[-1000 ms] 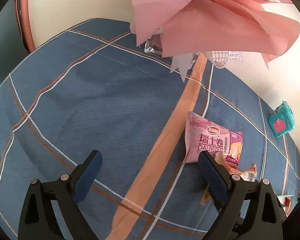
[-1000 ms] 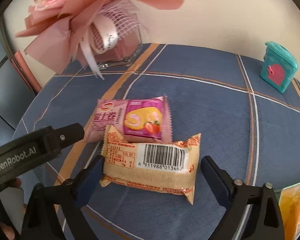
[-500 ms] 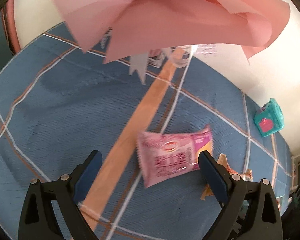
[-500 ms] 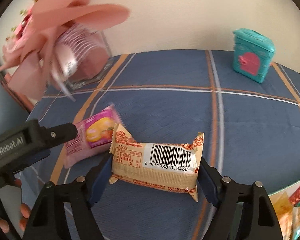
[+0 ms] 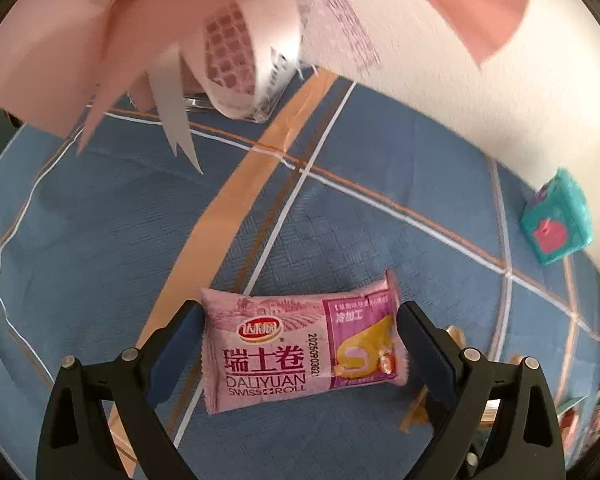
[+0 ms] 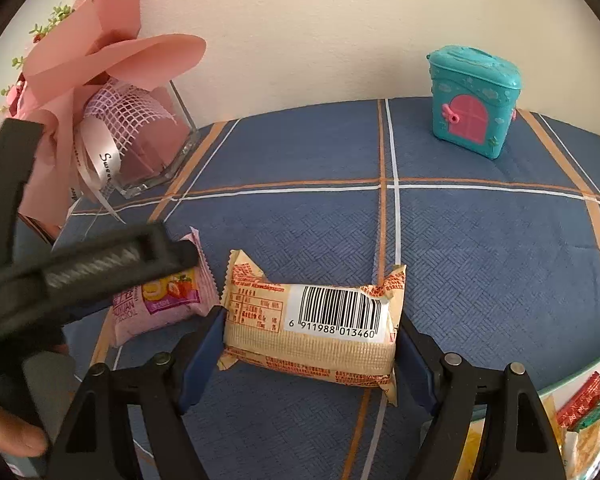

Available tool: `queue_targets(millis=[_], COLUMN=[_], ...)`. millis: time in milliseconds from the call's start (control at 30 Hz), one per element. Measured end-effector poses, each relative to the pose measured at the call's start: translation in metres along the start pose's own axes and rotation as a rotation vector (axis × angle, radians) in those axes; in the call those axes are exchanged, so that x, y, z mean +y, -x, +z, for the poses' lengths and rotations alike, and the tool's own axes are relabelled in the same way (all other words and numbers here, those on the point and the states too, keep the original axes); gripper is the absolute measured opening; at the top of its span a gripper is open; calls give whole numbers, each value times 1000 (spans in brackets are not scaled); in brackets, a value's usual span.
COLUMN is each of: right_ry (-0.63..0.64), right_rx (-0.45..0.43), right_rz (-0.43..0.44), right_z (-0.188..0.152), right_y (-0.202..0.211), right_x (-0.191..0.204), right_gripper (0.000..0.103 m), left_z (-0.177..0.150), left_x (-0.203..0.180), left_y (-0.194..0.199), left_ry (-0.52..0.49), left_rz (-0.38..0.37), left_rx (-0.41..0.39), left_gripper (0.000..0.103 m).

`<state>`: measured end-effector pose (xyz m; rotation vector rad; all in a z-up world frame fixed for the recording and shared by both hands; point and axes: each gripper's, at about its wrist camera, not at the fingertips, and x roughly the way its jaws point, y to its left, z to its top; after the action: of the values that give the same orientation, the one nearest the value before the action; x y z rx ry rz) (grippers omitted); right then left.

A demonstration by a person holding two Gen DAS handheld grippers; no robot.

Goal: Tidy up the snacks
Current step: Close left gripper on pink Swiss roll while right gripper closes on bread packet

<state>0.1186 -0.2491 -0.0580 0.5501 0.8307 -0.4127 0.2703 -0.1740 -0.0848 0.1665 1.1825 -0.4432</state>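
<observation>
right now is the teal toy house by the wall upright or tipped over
Upright. The teal toy house stands on its base on the blue tablecloth, lid on top, pink door facing out.

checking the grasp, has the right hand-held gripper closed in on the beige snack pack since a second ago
Yes. The right hand-held gripper has narrowed; its pads now touch both ends of the beige snack pack.
</observation>
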Motion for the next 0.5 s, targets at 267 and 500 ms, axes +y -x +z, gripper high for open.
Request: queue_targets(millis=[267, 500], right_ry=[2, -3], right_rx=[3, 9], right_rz=[-4, 1], right_z=[2, 3], right_y=[-2, -2], right_x=[1, 1], right_gripper=[81, 80], left_z=[-8, -20], left_x=[-2, 16], left_y=[-8, 9], left_ry=[23, 53], left_rz=[-2, -31], left_rx=[11, -20], left_gripper=[95, 82])
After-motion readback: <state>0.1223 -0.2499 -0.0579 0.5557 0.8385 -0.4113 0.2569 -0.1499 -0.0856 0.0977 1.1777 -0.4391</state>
